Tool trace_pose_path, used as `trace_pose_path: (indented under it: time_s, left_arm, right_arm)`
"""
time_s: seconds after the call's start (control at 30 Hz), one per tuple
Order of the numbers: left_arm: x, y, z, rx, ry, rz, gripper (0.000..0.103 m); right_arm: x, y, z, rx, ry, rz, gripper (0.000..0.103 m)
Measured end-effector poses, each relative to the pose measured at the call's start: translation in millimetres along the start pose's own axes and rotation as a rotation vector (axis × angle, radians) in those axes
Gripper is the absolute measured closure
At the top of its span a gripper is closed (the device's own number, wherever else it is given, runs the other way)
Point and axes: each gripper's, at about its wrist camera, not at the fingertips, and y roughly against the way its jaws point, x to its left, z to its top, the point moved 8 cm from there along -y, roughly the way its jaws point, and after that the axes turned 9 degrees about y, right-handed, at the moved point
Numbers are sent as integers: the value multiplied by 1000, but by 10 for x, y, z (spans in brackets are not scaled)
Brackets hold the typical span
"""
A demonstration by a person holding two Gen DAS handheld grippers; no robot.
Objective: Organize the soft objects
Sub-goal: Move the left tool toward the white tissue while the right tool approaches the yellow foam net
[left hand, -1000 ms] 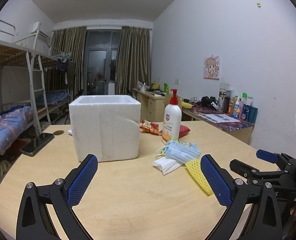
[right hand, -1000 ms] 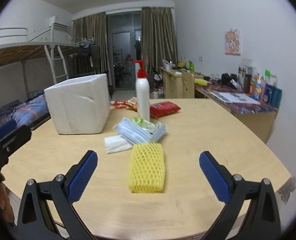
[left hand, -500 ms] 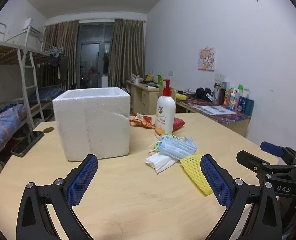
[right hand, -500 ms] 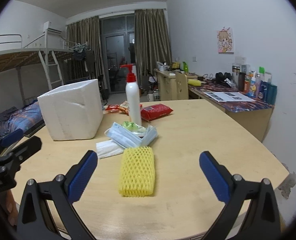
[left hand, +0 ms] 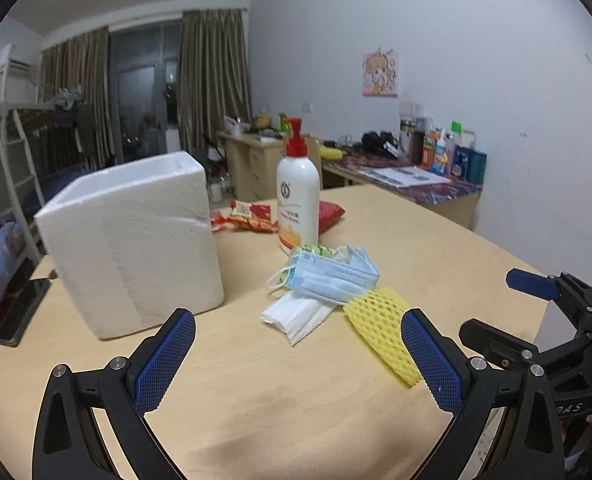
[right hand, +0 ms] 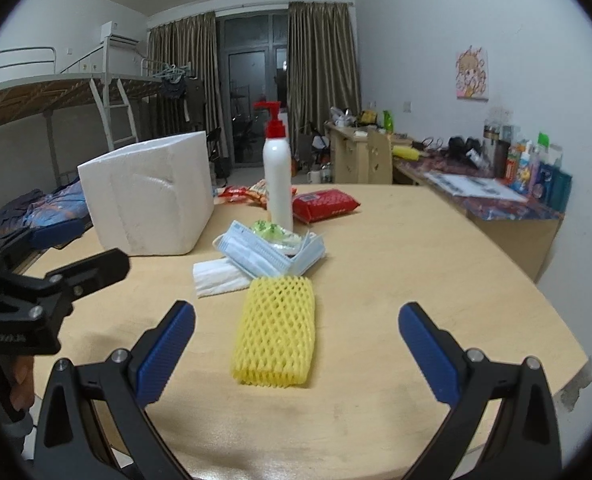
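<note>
A yellow foam net sleeve [right hand: 275, 332] lies on the round wooden table [right hand: 415, 264], just ahead of my open, empty right gripper [right hand: 296, 354]; it also shows in the left wrist view [left hand: 383, 330]. Behind it lie a stack of blue face masks [right hand: 270, 252] [left hand: 331, 274] and a white tissue pack [right hand: 218, 276] [left hand: 297, 314]. A white foam box [left hand: 132, 240] [right hand: 152, 194] stands open-topped at the left. My left gripper [left hand: 296, 358] is open and empty above the table, short of the tissue pack.
A white pump bottle with red top [left hand: 297, 196] [right hand: 278, 172] stands behind the masks. Red snack packets [right hand: 323, 204] [left hand: 248, 216] lie further back. A phone [left hand: 22, 312] lies at the table's left edge. Desks with clutter line the right wall.
Both grippers have moved forward toward the soft items, which now look larger and closer. The left view has swung right. Both stay open.
</note>
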Motion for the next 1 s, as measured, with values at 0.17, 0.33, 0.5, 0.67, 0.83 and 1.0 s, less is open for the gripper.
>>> trace_pose_path:
  time_s: [0.17,0.33,0.5,0.67,0.83,1.0]
  left_arm:
    - [29,-193,60,65,4,-42,0]
    - [-20,-425,76,149,-18,-88,0]
    - [-89,-603,95,162,-66,-121,1]
    - [-1,-854,94,208,-18,-164,4]
    - [54,-1050,25,259,13,-159,13]
    - [-2,-1143,-13,266,-6,-168,13]
  right_arm:
    - [-26,-92,-29,20,-2,26,0]
    - [-45,-187,-60,39,17,42,0]
    - [-89,-269,-97,59,25,68,0]
    - [-80,-386,-153,95,52,93,0]
    - [-31,-462,-181,119,94,107,0]
    - [-28,-519,-164,129,81,149,3]
